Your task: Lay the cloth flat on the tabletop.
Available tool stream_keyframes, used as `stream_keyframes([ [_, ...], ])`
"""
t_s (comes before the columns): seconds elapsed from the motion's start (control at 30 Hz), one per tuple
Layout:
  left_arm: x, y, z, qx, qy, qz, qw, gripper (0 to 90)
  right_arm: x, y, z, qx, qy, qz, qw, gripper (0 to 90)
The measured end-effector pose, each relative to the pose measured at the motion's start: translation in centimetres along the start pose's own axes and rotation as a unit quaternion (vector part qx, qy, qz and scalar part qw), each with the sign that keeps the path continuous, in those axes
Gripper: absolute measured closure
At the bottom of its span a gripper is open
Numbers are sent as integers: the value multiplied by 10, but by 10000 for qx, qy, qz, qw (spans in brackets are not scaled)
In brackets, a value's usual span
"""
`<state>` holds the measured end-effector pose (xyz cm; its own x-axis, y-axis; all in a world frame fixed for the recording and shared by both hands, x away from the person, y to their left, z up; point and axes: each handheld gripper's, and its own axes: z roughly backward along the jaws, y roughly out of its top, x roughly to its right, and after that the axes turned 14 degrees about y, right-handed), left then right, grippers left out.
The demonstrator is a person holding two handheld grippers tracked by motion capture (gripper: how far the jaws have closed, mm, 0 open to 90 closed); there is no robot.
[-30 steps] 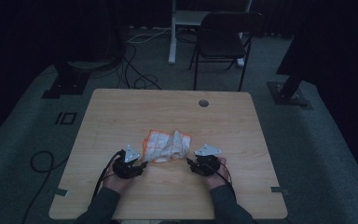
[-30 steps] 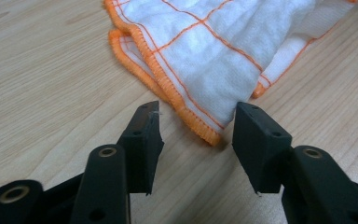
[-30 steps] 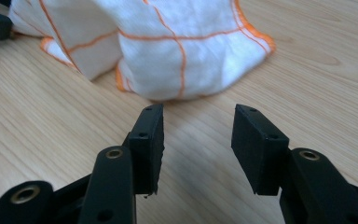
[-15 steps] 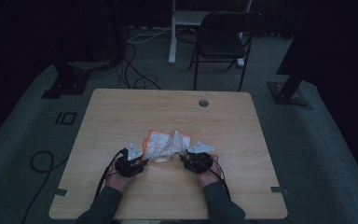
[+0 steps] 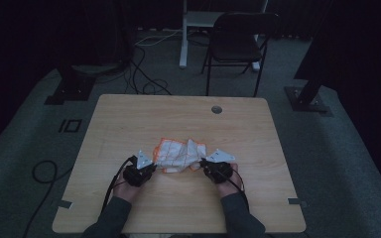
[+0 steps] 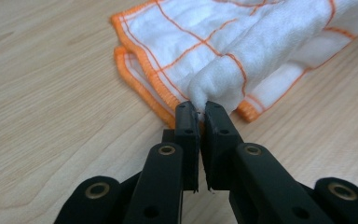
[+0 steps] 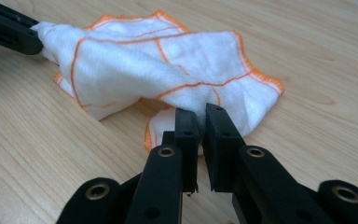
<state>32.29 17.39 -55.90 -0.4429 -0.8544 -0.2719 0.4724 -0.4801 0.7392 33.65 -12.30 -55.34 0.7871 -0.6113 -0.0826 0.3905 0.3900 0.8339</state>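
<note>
A white cloth [image 5: 179, 155] with orange edging and thin orange grid lines lies crumpled near the middle of the wooden table [image 5: 129, 119], a little toward the person's side. The left gripper [image 5: 149, 167] sits at the cloth's left end and the right gripper [image 5: 203, 165] at its right end, each held low over the tabletop by a hand coming in from the bottom of the high view.

In the left gripper view the left gripper [image 6: 201, 109] has its jaws nearly together, pinching a bunched white fold of the cloth [image 6: 242, 51] between the tips; the jaws have just been closing onto it. The hemmed layers of the cloth lie flat on the table [image 6: 51, 93] just beyond and to the left of the pinched fold.

In the right gripper view the right gripper [image 7: 202, 114] also stands narrow, its jaws having just been closing, with an edge of the cloth [image 7: 135, 60] caught between the tips. From there the cloth stretches away to the upper left, where the black jaws of the other gripper [image 7: 14, 30] grip its far end. The span between the two grips is lifted slightly off the table [image 7: 317, 60], while a lower flap still rests on the wood

A black chair [image 5: 238, 39] stands on the floor beyond the table's far edge
</note>
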Motion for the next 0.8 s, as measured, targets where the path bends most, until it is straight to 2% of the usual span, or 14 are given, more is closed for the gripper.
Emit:
stream_keyframes([
  [0.23,4,5,8,117,-107,-11,9999,864,4,-1,15,122,-58,18,9999,843],
  [0.27,6,10,13,183,-145,-81,9997,864,5,-2,20,160,-87,21,9998,843],
  [0.47,9,16,23,327,-207,-108,9992,865,6,-1,33,319,-128,2,9994,843],
  [0.6,11,25,36,523,-255,-126,9982,865,7,4,46,456,-126,40,9989,842],
  [0.77,9,31,35,548,-199,-127,9982,865,10,11,52,486,-138,43,9987,836],
  [0.8,7,31,29,497,-156,-103,9986,865,15,12,49,431,-150,-10,9990,830],
])
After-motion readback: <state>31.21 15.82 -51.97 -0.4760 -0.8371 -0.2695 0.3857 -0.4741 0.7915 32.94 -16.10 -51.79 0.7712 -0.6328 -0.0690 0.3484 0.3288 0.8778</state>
